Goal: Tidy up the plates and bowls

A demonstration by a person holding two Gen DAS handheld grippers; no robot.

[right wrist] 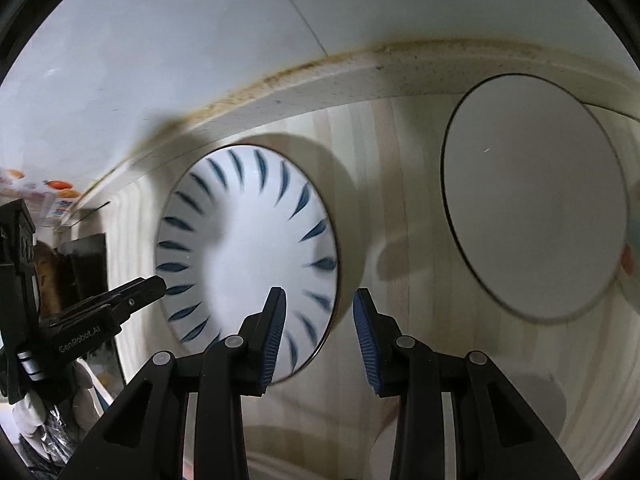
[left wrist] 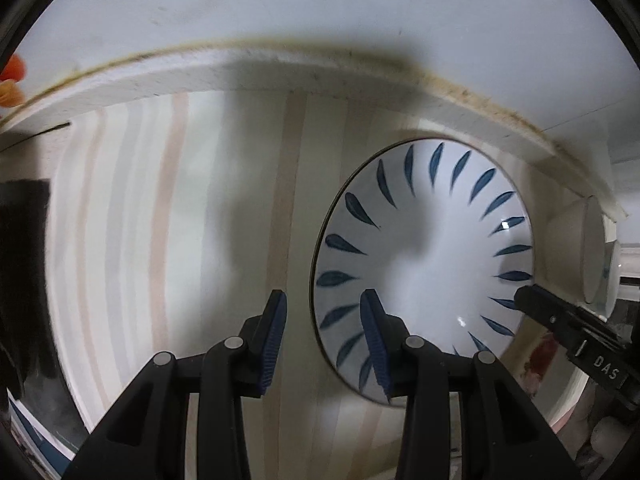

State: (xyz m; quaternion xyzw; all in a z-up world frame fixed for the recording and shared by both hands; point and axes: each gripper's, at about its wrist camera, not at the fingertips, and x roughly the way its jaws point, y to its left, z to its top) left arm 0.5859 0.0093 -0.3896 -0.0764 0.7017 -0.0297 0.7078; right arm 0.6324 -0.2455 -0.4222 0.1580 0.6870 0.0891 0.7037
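Note:
A white bowl with blue leaf marks [left wrist: 424, 264] stands on the striped cloth; it also shows in the right wrist view [right wrist: 248, 256]. My left gripper [left wrist: 324, 336] is open, its right finger over the bowl's left rim, its left finger outside. My right gripper [right wrist: 320, 332] is open, its left finger over the bowl's right rim, its right finger outside. Each gripper shows in the other's view, the right gripper [left wrist: 560, 320] at the bowl's right, the left gripper [right wrist: 120, 296] at its left. A plain white bowl with a dark rim [right wrist: 532, 208] stands to the right.
A raised white counter edge [left wrist: 280, 72] and wall run behind the bowls. The plain bowl shows side-on in the left wrist view [left wrist: 588, 252]. A dark object [left wrist: 24, 280] lies at the cloth's left. Another white dish rim [right wrist: 520, 432] shows at the right wrist view's bottom.

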